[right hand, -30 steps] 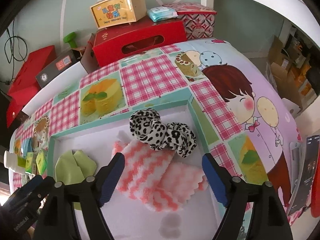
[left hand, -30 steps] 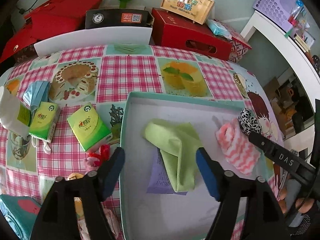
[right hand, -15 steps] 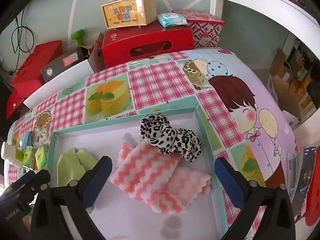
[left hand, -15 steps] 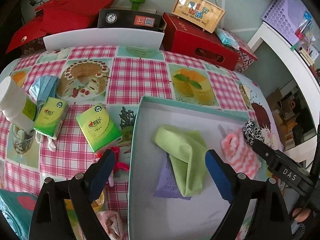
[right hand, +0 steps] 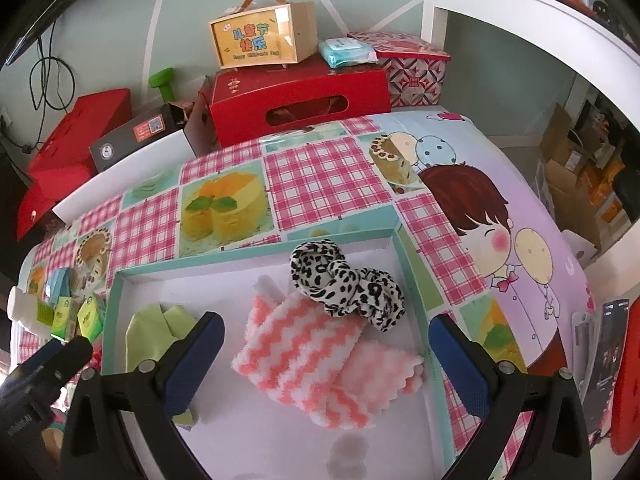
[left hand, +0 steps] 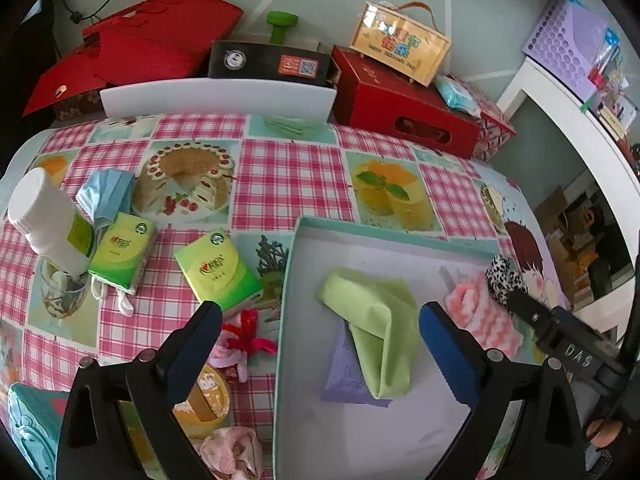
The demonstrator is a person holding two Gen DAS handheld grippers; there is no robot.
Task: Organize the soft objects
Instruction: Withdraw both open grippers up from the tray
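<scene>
My left hand-held gripper (left hand: 320, 344) is opening, empty, above the folded green cloth (left hand: 374, 334) in the shallow teal-rimmed tray (left hand: 286, 280); my right hand-held gripper (right hand: 326, 354) gapes wide, empty, over the pink-striped fluffy cloth (right hand: 308, 364), both deposited for sorting.

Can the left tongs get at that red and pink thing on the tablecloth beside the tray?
Probably yes. The left tongs are opening with nothing between them, and the red and pink thing lies uncovered just outside the tray's left wall, close to the left finger.
</scene>
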